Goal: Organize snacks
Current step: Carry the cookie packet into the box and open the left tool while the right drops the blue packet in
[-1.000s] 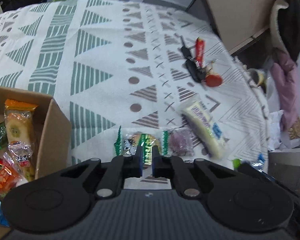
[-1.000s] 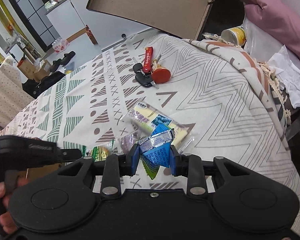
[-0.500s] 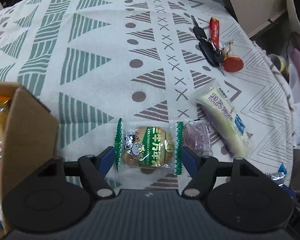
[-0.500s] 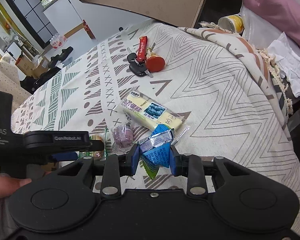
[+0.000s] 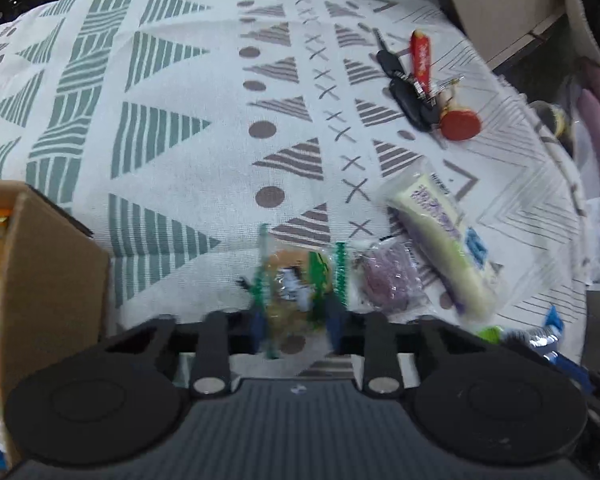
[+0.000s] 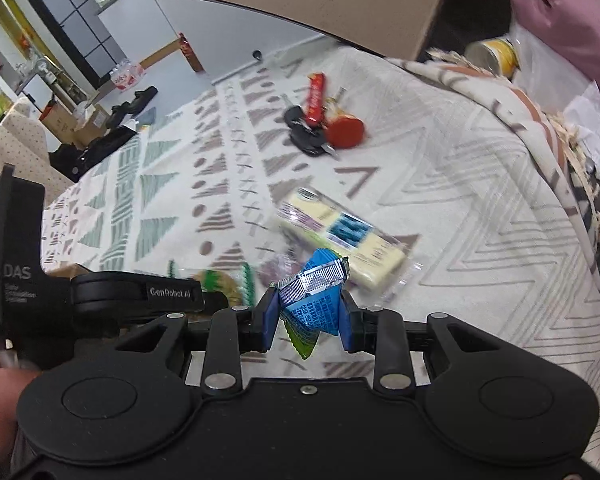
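The green-edged snack packet point(image 5: 296, 280) is motion-blurred — perhaps crumpled — and the cardboard box point(image 5: 40, 264) is cut off at left.

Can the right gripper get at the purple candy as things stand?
Probably not: the right gripper is shut on the blue packet, so its jaws are occupied, though the purple candy lies uncovered on the cloth.
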`<state>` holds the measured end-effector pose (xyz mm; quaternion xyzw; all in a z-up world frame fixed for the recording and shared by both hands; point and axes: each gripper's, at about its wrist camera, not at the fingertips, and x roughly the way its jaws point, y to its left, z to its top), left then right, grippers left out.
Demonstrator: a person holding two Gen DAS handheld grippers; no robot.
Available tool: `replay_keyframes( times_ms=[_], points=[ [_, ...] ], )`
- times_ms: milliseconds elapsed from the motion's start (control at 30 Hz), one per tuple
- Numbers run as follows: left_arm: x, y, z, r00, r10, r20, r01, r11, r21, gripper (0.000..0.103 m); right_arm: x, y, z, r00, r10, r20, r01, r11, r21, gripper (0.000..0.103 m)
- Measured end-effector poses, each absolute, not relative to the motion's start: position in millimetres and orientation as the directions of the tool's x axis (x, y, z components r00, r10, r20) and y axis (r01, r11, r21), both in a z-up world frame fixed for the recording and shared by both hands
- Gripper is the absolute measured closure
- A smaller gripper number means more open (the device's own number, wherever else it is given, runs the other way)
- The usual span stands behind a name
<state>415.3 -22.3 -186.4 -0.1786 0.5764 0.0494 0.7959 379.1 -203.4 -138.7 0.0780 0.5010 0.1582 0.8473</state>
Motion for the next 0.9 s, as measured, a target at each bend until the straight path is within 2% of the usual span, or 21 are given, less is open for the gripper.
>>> replay_keyframes(
  times_ms=[67,533,900],
  points=[
    [409.9,-20.3,-175.9,0.346,-0.142,-0.927,-0.271,0.931,-0.244,0.086,375.0,-196.9,-133.0,0.456,0.354,-0.816,-0.194,0.935,0.298,0.073],
    [364.8,14.2,-117.4,0.455,-0.210,-0.865,-0.224,0.913,-0.340,0.086,331.7,-172.4,-93.9,0.509,0.360,-0.782,-0.212,0.933,0.292,0.073],
    [323.6,63.0,-73.5,0.523,-0.201,-0.828,-0.239,0.898,-0.369,0.086,305.4,-128.6,-71.3,0.522,0.405,-0.751,-0.281,0.913,0.296,0.073]
  ],
)
